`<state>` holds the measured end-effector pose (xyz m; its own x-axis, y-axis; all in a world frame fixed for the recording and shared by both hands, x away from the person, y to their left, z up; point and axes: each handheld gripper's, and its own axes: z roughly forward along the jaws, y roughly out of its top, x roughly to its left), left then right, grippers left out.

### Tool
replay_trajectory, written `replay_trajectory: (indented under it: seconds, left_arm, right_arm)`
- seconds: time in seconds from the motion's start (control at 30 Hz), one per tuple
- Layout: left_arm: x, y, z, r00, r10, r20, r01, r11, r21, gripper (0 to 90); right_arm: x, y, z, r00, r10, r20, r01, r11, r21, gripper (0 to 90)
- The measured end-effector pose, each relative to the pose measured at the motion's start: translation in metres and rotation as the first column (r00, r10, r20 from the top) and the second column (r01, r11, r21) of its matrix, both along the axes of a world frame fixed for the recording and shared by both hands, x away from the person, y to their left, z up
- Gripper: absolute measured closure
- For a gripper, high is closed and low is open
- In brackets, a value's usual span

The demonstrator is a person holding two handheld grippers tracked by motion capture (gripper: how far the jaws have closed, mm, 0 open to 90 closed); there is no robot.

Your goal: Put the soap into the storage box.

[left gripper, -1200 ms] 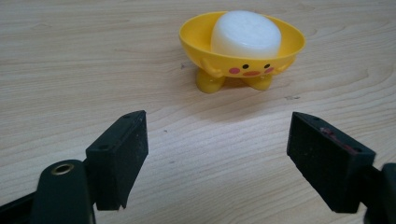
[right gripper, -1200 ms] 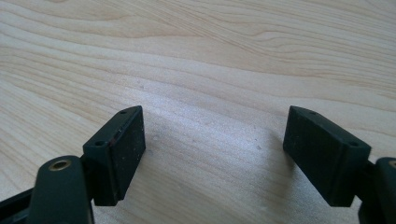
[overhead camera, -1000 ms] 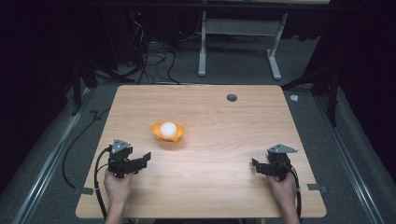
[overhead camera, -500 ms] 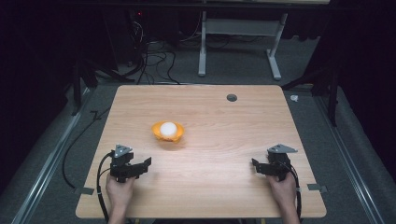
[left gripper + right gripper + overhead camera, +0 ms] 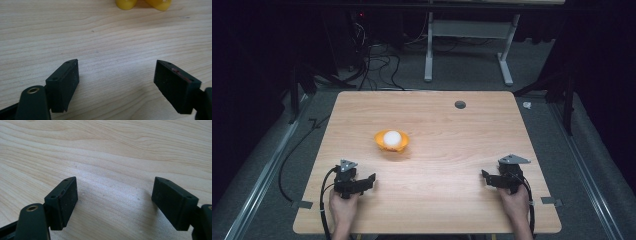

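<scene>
Both grippers rest spread and empty near our table (image 5: 447,150) edge; left gripper (image 5: 373,179) has slid slightly toward us, right gripper (image 5: 483,176) unmoved. Bowl (image 5: 392,141), seemingly holding a ball (image 5: 392,138), sits mid-table.

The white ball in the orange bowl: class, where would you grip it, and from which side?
Grip the ball across its exposed upper half, coming from above. The bowl walls surround its lower part, so a side approach looks blocked. The left gripper, open, is nearer.
</scene>
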<state>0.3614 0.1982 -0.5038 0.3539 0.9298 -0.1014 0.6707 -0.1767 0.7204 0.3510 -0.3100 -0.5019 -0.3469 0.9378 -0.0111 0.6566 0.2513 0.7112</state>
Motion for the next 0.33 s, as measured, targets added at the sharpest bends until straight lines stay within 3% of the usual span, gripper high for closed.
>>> replay_trajectory:
  seconds: [0.13,0.33]
  left_arm:
    - [-0.0012,-0.0068,-0.004,0.999,-0.019,0.04,0.016,0.9968,0.078,19.7]
    - [-0.0007,-0.0065,-0.0041,0.999,-0.023,0.038,0.02,0.9971,0.074,18.2]
  right_arm:
    - [0.0,0.0,0.0,1.0,0.0,0.0,0.0,1.0,0.0,21.9]
    - [0.0,0.0001,0.0,1.0,-0.001,0.0,0.001,1.0,0.0,21.8]
